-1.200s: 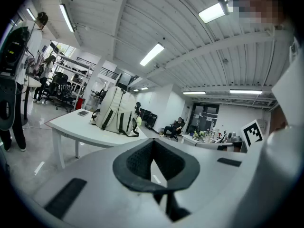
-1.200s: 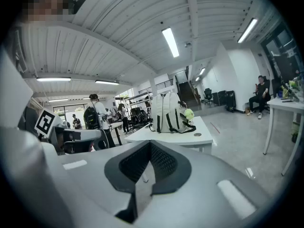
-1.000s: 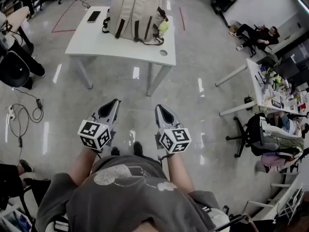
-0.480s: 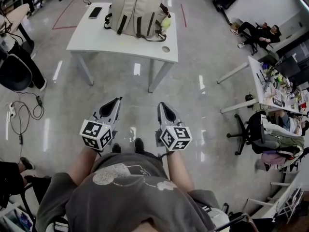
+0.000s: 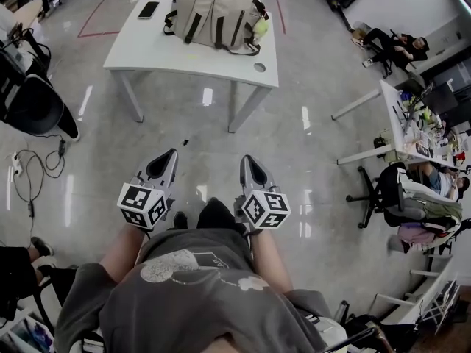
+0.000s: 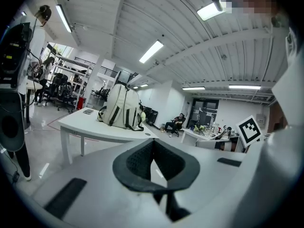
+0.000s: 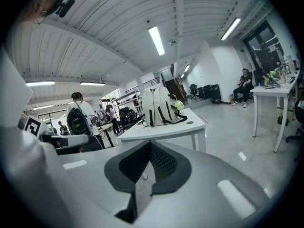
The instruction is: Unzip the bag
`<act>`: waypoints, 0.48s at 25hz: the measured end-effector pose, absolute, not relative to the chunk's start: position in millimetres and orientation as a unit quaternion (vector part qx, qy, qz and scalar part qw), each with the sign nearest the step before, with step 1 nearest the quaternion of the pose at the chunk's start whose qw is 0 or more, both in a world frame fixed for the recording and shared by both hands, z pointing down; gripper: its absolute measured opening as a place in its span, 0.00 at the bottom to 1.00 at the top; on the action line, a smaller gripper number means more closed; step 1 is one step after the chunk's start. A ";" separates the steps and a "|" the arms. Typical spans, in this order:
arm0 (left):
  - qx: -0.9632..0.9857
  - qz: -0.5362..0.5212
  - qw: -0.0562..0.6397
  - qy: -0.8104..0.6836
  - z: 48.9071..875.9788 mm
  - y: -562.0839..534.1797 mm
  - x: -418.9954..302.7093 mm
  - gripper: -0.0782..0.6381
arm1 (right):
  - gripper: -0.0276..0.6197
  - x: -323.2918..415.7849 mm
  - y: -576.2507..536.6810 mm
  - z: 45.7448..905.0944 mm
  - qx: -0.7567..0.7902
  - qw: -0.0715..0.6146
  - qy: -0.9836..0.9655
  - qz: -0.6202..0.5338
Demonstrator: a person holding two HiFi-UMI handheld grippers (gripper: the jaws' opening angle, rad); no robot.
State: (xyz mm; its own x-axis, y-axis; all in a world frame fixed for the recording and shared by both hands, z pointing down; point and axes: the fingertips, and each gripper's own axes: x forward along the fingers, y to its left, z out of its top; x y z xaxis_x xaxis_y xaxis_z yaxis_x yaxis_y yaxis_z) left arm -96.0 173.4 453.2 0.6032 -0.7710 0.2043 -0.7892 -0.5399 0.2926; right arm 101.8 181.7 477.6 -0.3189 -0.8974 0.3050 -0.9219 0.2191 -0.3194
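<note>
Two grippers, both clenched on nothing, are held out at waist height above a grey shirt (image 5: 199,293). The left gripper (image 5: 174,154) and right gripper (image 5: 246,159) point ahead side by side, each with its jaw tips pressed together. Each gripper's own view shows the dark pads meeting with no object between them.

Between the two, a dark shoe (image 5: 217,213) shows larger and further forward than half a second ago. The white table (image 5: 147,50) has drawn closer and slid toward the top of the head view. The grippers hold the same pose as before.

Only glossy floor (image 5: 309,168) lies between the tools and the table.

The bag (image 5: 217,9), a pale backpack with dark straps, stands upright on the far part of the table, well apart from both grippers. Its top is now cut off by the frame edge, and its zip cannot be made out from here. A yellow-green ball (image 5: 260,28) hangs at the bag's right side, and a phone (image 5: 149,9) lies on the tabletop to the left of the bag.

At the left a black office chair (image 5: 33,105) stands above a loose cable (image 5: 33,171). Red tape (image 5: 96,22) marks the floor beside the table. A cluttered desk (image 5: 401,127) sits to the right, and beyond it a seated person (image 5: 390,46) stretches out by the wall.
</note>
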 end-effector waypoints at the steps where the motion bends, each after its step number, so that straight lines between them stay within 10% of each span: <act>1: 0.877 0.027 0.181 -0.444 456.1 171.7 -96.3 0.12 | 0.04 100.7 181.2 481.6 0.582 0.034 -0.780 0.226; 12: 0.863 0.028 0.174 -0.473 466.7 100.8 -93.5 0.12 | 0.04 99.1 86.8 496.0 0.553 0.021 -0.799 0.234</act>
